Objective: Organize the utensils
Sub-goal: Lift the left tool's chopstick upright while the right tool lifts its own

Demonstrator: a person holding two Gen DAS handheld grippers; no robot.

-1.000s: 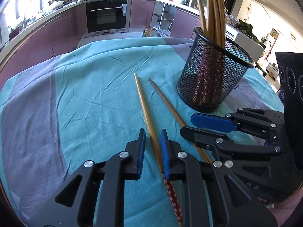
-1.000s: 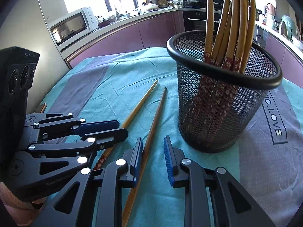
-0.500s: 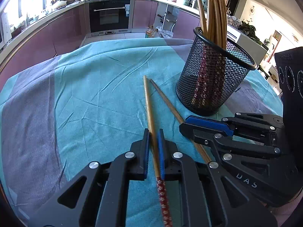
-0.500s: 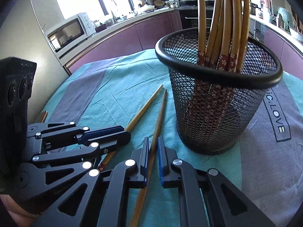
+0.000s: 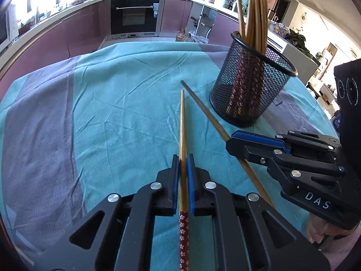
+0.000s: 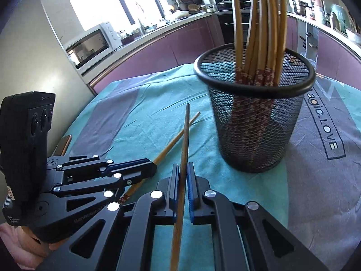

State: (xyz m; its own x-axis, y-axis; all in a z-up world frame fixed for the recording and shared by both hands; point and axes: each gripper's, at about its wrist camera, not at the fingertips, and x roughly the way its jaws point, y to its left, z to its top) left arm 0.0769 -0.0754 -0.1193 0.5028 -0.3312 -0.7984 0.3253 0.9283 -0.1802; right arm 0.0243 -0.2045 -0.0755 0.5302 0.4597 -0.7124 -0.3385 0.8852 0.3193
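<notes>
My left gripper (image 5: 183, 161) is shut on a wooden chopstick (image 5: 182, 122) with a red flowered end, pointing away over the teal cloth. My right gripper (image 6: 183, 169) is shut on a second, darker chopstick (image 6: 185, 135), its far tip raised off the cloth. Each gripper shows in the other view: the right gripper (image 5: 234, 139) at the right, the left gripper (image 6: 151, 166) at the left. A black mesh holder (image 5: 250, 90) with several chopsticks standing in it sits just ahead, also in the right wrist view (image 6: 255, 122). The two held chopsticks cross in the right wrist view.
A teal and grey cloth (image 5: 112, 103) covers the table. Kitchen cabinets and an oven (image 5: 134, 15) stand beyond the far edge. A microwave (image 6: 90, 45) sits on the counter to the left.
Both grippers closed from open onto their chopsticks. The right chopstick's tip has lifted off the cloth and both views have risen slightly.
</notes>
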